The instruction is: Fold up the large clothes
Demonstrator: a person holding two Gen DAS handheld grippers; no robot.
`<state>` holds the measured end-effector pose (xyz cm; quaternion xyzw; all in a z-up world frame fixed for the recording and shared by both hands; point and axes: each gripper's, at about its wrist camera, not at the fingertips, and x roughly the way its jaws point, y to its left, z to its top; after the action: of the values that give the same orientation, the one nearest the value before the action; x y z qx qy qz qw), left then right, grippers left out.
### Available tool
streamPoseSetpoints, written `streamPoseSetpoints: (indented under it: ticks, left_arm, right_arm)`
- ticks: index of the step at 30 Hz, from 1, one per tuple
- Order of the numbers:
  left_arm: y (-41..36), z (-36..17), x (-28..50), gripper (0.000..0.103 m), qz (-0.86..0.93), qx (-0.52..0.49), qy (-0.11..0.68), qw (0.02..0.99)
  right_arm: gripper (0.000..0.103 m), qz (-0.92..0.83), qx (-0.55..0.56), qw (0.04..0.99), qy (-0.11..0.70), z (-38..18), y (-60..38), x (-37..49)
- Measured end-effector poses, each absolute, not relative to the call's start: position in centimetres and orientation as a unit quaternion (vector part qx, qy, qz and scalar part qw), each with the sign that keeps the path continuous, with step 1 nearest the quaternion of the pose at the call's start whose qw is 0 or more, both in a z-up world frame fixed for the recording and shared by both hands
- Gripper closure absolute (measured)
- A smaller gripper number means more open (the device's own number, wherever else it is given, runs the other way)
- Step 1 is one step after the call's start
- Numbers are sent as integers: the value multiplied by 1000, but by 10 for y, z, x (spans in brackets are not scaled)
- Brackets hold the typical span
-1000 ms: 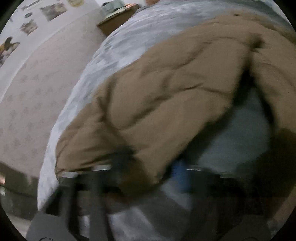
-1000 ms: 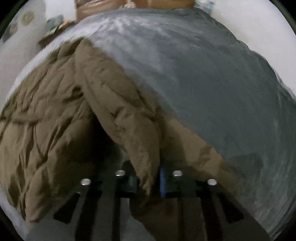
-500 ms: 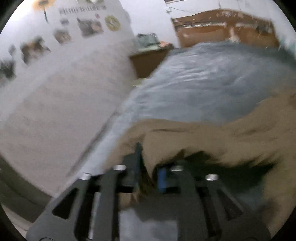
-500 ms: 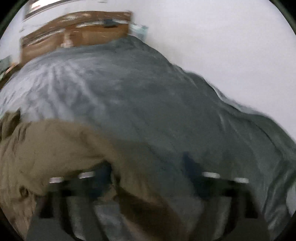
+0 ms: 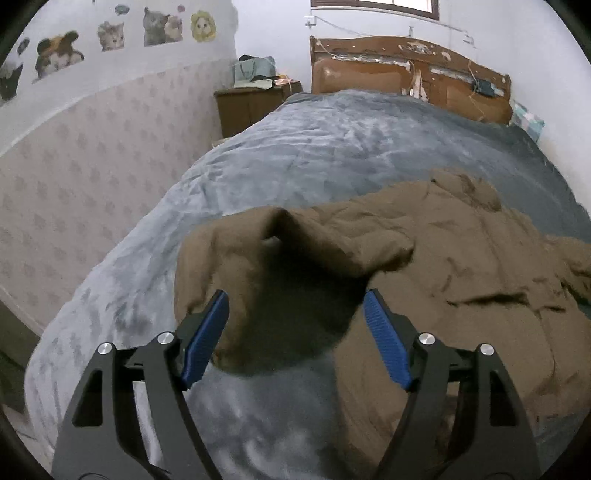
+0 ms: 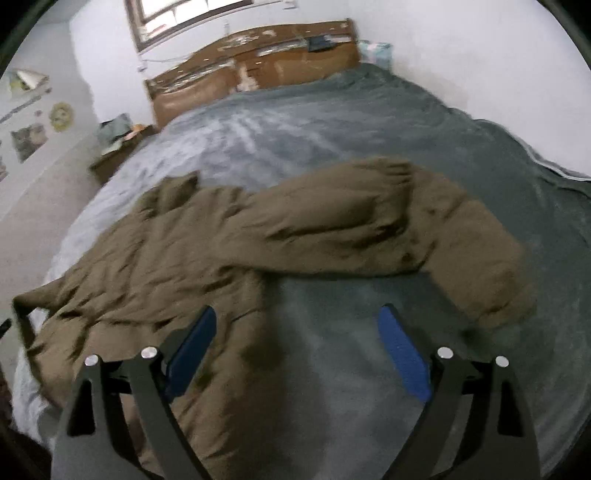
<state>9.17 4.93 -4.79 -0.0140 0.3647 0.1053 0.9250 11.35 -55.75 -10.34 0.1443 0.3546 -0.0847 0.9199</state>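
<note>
A large brown padded jacket [image 5: 461,266] lies spread and rumpled on the grey bed cover [image 5: 325,147]. In the left wrist view its near sleeve end [image 5: 258,266] lies just ahead of my left gripper [image 5: 295,306], which is open and empty above it. In the right wrist view the jacket [image 6: 184,251] spreads to the left, with one sleeve [image 6: 461,236] bent across to the right. My right gripper [image 6: 297,325] is open and empty over bare bed cover [image 6: 351,350] between body and sleeve.
A worn wooden headboard [image 5: 406,74] stands at the far end of the bed. A wooden nightstand [image 5: 251,103] with bags on top is at the far left. A wall with cat stickers [image 5: 110,33] runs along the bed's left side.
Both grippers were shut on the jacket a second ago. They have let go, opened and pulled back, and the jacket now lies on the bed.
</note>
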Motion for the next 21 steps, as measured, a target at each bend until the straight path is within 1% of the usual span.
streamPoseSetpoints:
  ticks: [3, 7, 12, 21]
  left_arm:
    - [41, -39, 59, 28, 111, -4, 356, 928]
    - [28, -28, 37, 28, 129, 22, 341, 931]
    - [24, -17, 20, 28, 129, 33, 314, 940]
    - [22, -21, 21, 28, 92, 4, 337, 937]
  right_arm:
    - [12, -69, 136, 925, 347, -99, -537, 103]
    - [12, -61, 140, 929, 337, -106, -520, 84]
    - [12, -61, 153, 926, 341, -113, -521, 68]
    - [12, -64, 153, 924, 346, -118, -522, 72]
